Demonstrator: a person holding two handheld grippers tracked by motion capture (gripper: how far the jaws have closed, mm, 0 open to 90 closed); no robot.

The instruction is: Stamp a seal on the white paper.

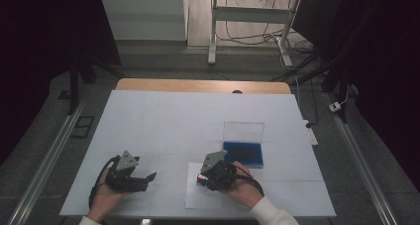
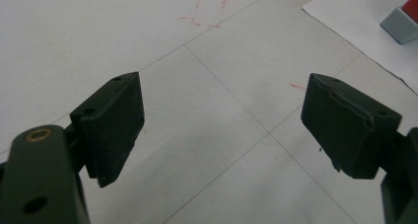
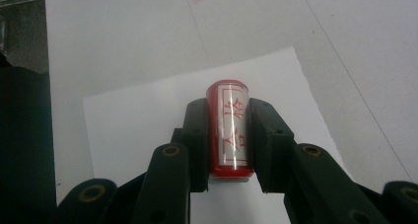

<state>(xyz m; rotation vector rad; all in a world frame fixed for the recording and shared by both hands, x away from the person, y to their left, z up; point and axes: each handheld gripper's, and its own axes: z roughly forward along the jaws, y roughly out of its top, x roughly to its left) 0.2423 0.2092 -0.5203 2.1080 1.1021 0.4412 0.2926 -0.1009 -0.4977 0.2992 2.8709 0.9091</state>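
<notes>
- stamp (image 3: 230,130): red, with clear window and red characters; clamped between the jaws of the right gripper (image 3: 229,140), above the sheet of paper (image 3: 148,120) at the near middle of the table (image 1: 148,116).
- left gripper (image 2: 222,128): jaws apart, nothing between them; rested at near left.
- ink pad (image 1: 243,153): blue, lid raised, just right of the right gripper.
- risk: a smudged or partial print is judged likely if the stamp is lowered tilted.
- risk: the unheld paper may be dragged or lifted with the stamp.
</notes>
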